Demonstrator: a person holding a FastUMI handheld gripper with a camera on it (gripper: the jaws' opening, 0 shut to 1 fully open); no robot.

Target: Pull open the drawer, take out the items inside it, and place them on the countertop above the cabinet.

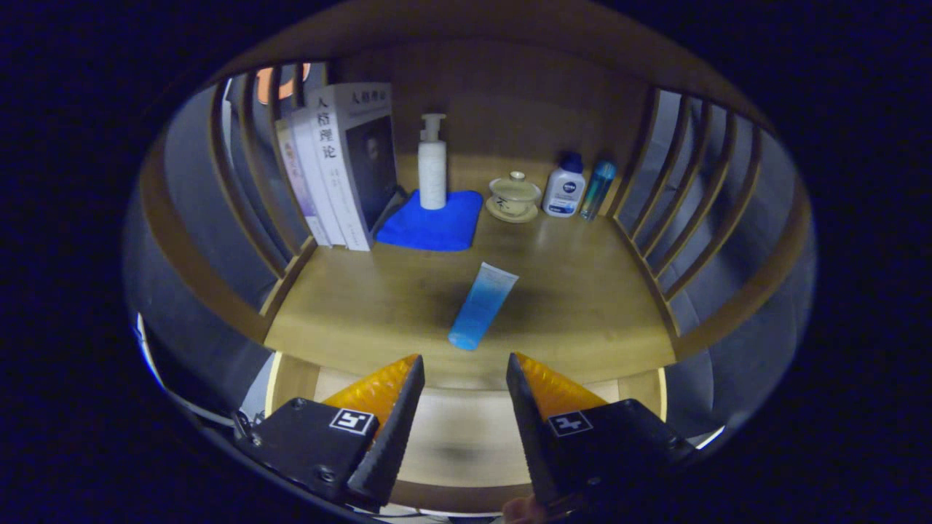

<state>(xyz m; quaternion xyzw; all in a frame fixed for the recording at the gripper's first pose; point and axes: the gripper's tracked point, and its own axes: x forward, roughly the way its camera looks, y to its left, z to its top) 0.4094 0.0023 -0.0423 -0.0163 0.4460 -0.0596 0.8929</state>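
A blue tube [481, 306] lies on the wooden countertop [582, 306], its cap end pointing toward me, just ahead of my fingers. My gripper [464, 367] stands open with nothing between its fingers, held a little back from the tube over the open drawer [459, 429]. The drawer's pale wooden bottom shows between and under the fingers, and I see no item on the part that shows.
At the back of the countertop stand several books [342, 167], a white pump bottle [432, 164] on a blue cloth [433, 222], a lidded tea bowl [515, 196], a white bottle with a blue cap [566, 187] and a slim teal bottle [598, 191]. Slatted wooden sides [677, 204] close in left and right.
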